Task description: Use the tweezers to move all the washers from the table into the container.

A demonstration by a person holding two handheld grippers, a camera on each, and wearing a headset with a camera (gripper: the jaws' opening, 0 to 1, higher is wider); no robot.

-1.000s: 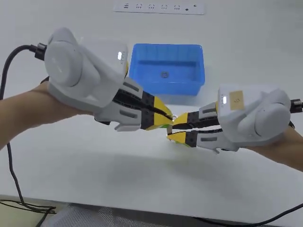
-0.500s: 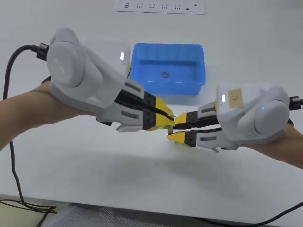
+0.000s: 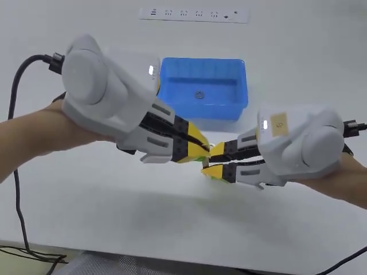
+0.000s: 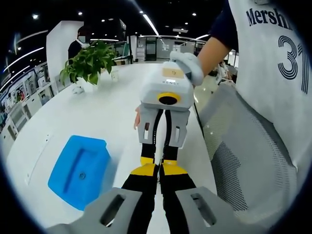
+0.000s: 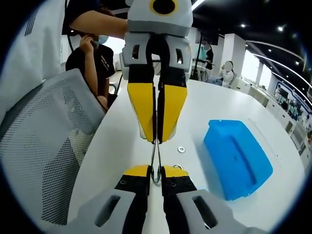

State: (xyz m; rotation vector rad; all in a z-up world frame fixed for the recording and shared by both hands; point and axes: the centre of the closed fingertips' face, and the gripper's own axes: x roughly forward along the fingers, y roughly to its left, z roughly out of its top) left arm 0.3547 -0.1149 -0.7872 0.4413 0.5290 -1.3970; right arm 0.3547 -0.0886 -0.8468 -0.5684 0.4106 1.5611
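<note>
Left gripper (image 3: 202, 149) and right gripper (image 3: 211, 161), tip to tip, both clamp the tweezers (image 5: 155, 157), probably to reset the grip

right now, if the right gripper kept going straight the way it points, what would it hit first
The left gripper, most likely: it faces the right gripper tip to tip, close ahead, with the tweezers running between the two. Depth is unclear, but the gap looks small.
</note>
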